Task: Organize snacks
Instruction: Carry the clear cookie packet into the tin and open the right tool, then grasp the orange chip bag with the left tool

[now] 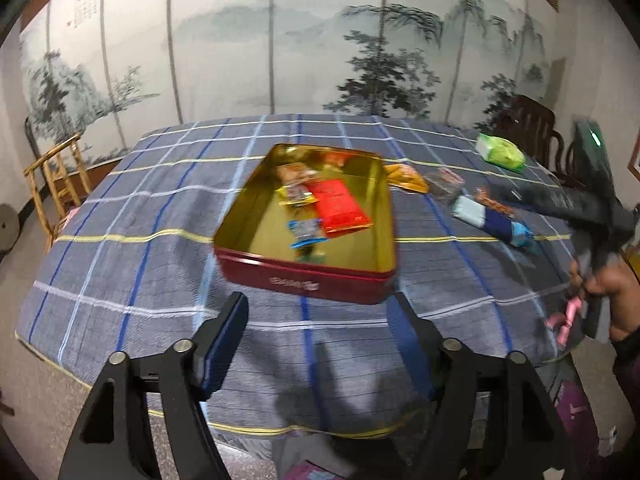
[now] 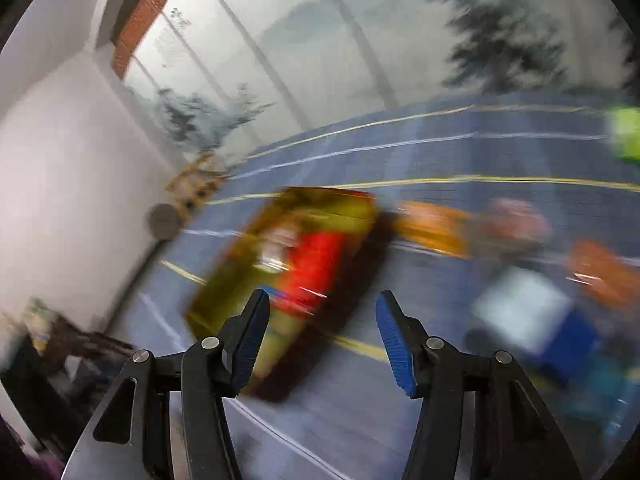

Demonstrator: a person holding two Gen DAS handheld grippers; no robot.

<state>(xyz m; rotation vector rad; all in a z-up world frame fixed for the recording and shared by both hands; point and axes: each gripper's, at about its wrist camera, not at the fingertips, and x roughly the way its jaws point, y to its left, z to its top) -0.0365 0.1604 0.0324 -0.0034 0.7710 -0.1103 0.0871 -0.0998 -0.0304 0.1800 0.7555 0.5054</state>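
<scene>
A red tin (image 1: pixel 304 280) with a gold inside stands open on the checked blue tablecloth (image 1: pixel 140 240). It holds a red packet (image 1: pixel 340 208), a small yellow packet (image 1: pixel 296 194) and a blue one (image 1: pixel 306 232). To its right lie an orange packet (image 1: pixel 406 176), a pinkish clear packet (image 1: pixel 446 182), a light-and-dark-blue pack (image 1: pixel 480 216) and a green packet (image 1: pixel 500 152). My left gripper (image 1: pixel 318 298) hangs open and empty in front of the tin. My right gripper (image 2: pixel 323 294) is open and empty over the blurred tin (image 2: pixel 224 280), with the blue pack (image 2: pixel 528 312) to its right.
A bamboo chair (image 1: pixel 56 176) stands at the table's left and a dark wooden chair (image 1: pixel 536 128) at the far right. A person's hand (image 1: pixel 616 284) holds a blurred dark tool at the right edge, near a pink object (image 1: pixel 564 316). A painted screen backs the table.
</scene>
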